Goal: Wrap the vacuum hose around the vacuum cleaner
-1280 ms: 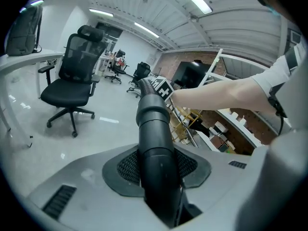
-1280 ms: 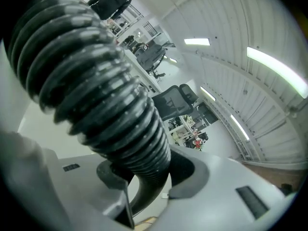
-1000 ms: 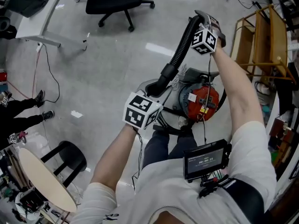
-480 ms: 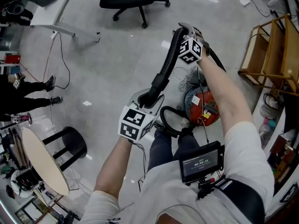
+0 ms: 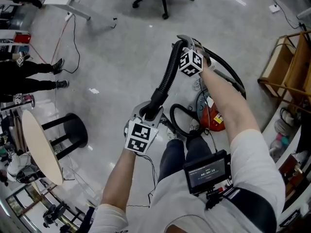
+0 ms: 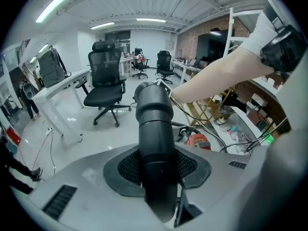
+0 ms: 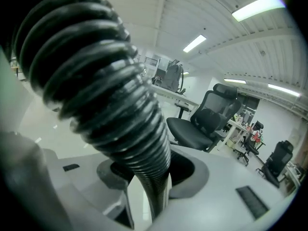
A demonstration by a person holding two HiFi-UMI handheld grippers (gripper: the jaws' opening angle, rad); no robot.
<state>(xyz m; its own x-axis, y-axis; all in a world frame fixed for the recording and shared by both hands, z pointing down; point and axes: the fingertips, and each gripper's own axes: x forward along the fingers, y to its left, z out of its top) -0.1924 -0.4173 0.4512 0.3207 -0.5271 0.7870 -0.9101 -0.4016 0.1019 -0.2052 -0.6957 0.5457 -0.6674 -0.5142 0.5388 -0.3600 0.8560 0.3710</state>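
— Where's the hose?
— The vacuum hose (image 5: 167, 76) spans between my two tools, above the red vacuum cleaner (image 5: 211, 116) on the floor. Another loop lies beside its body.
— Grips?
— My left gripper (image 5: 148, 113) clamps the smooth cuff, and my right gripper (image 5: 183, 43) the ribbed part.
— The wooden shelf (image 5: 286, 62)?
— Far right. Something's stored there, but it's too small to name.

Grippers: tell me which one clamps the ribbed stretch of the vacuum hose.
The right gripper: its jaws close on the ribbed hose. The left gripper instead clamps the smooth black cuff, which has no ridges.
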